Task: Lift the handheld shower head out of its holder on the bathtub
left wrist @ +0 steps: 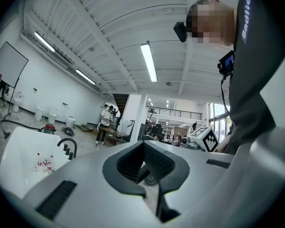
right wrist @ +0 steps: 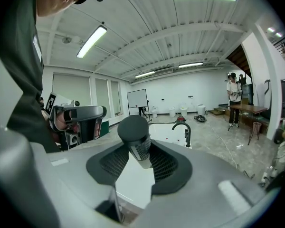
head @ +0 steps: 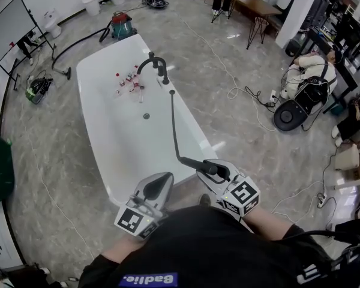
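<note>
The right gripper (right wrist: 135, 158) clamps its jaws on the handheld shower head (right wrist: 133, 133) at the bathtub's (head: 102, 71) near corner. The black hose (head: 173, 125) trails back toward the faucet (head: 155, 62) (well apart). The left gripper (left wrist: 149, 167) is pinched together on nothing. The lift out of the holder looks done, with little left.

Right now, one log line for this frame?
right gripper: shut on shower head | left gripper: shut, empty | hose: runs to bathtub rim
</note>
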`<state>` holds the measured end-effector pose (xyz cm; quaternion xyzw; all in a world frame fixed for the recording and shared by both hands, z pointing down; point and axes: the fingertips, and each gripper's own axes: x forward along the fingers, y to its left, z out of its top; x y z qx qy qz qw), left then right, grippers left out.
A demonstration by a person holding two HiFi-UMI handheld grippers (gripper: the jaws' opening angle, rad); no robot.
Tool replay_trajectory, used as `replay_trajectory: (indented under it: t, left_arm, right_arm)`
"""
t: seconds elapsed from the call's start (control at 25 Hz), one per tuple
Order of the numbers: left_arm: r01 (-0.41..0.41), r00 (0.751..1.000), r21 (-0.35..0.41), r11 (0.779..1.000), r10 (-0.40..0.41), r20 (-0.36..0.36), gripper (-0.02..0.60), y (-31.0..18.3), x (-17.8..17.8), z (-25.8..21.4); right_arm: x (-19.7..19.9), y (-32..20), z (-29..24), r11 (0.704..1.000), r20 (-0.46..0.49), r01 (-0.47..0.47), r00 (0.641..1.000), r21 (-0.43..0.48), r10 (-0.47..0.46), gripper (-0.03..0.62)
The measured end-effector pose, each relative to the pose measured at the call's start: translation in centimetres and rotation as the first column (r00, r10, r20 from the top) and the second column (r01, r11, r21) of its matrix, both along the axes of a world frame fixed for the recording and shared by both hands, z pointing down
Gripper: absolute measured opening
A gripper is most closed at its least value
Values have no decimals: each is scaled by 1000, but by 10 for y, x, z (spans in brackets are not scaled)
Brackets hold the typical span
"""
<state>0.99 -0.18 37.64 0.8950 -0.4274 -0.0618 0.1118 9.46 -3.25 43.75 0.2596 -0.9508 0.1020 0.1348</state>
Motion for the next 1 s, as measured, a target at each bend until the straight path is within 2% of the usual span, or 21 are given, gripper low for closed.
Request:
replay_trajectory:
  t: [0.36, 0.56, 0.8, 1.0]
  left_arm:
    - [6, 1000, 16, 1000, -6, -5, 5, -8, -9, -6]
    - [-27, 1000, 2, 1000, 27, 7, 5, -9, -10, -5]
    - [-11, 1000, 6, 1000, 11, 1, 5, -14, -10, -8]
    - [-39, 999, 13, 999, 39, 21, 5, -16, -6, -10]
  right_arm:
    - [-7, -5, -1, 1000, -1, -5, 1000, -14, 5, 132]
    - [-12, -8, -3, 1000, -2, -4, 1000, -14, 4, 132]
    - [-11, -9, -2, 1000, -1, 1, 1000, -17, -1, 132]
    - [-10, -14, -5, 1000, -3, 0, 1000, -15, 0, 132]
